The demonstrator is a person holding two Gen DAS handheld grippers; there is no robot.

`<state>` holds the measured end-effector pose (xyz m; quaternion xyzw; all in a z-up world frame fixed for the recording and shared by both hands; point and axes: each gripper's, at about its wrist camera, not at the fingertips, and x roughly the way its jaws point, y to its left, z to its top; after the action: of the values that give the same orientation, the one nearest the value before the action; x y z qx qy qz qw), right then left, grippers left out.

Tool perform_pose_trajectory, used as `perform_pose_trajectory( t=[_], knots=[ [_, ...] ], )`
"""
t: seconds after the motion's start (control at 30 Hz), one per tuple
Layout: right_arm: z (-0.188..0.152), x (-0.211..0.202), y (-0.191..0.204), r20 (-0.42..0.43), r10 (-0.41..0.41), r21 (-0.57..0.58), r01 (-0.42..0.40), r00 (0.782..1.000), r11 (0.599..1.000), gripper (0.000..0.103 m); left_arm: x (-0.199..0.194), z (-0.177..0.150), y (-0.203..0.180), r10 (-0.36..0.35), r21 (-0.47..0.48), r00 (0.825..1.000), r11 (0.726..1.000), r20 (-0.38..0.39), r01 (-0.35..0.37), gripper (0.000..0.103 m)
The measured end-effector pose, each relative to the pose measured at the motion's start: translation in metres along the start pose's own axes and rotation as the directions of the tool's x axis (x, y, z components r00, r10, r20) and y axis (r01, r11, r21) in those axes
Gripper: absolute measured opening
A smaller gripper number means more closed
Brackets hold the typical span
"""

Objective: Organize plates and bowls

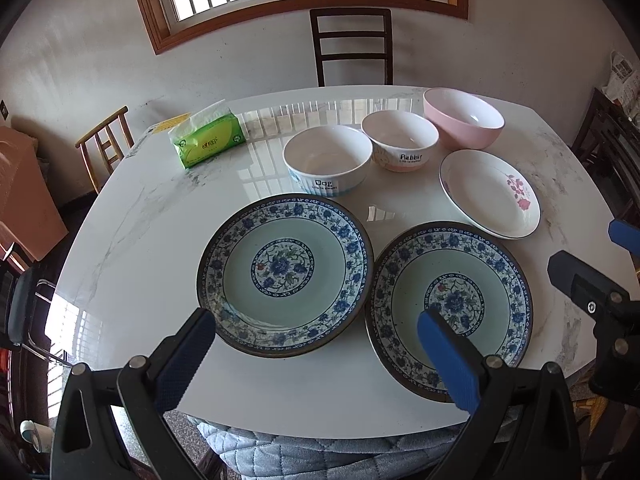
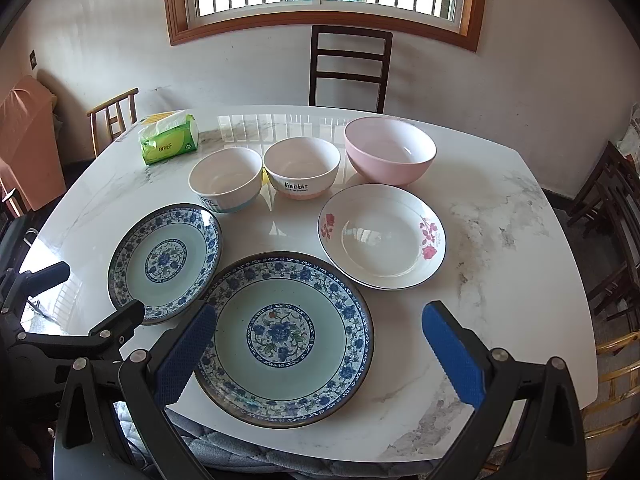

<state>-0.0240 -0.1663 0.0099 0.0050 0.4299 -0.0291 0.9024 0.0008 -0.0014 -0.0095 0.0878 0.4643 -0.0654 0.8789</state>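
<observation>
Nearest the lens, the left tongs [image 1: 316, 350] hang wide apart and empty over the near edge of the table [image 1: 132, 216]; the right tongs [image 2: 320, 346] also gape, holding nothing, astride the right blue plate [image 2: 284, 338].

On the marble table, two blue-patterned plates sit side by side at the near edge, their rims touching or nearly so: the left blue plate [image 1: 285, 274] at 6 o'clock of the left view, the right one at 4 o'clock. The white rose plate [image 1: 489, 193] lies at 2 o'clock, just beyond the right blue plate.

Behind the plates stand three bowls in a row toward 1 o'clock: the pink bowl [image 1: 463, 118] farthest right, the "Dog" bowl [image 1: 327, 159] leftmost, the "Rabbit" bowl [image 1: 400, 141] between them.

A green tissue pack [image 1: 208, 138] lies at 11 o'clock.
</observation>
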Motion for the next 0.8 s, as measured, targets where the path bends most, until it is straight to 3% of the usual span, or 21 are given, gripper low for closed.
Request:
perform_pose_trajectory(
  t=[0.27, 0.8],
  knots=[
    [0.0, 0.0011, 0.0028, 0.001, 0.006, -0.006, -0.006, 1.0, 1.0, 0.102, -0.0014, -0.0002, -0.0046, -0.056, 0.011, 0.998, 0.998, 0.004, 0.056, 0.103],
    [0.0023, 0.0014, 0.0044, 0.001, 0.014, -0.007, -0.014, 1.0, 1.0, 0.101, 0.0022, 0.0019, 0.0027, 0.003, -0.02, 1.0, 1.0, -0.024, -0.003, 0.103]
  ],
)
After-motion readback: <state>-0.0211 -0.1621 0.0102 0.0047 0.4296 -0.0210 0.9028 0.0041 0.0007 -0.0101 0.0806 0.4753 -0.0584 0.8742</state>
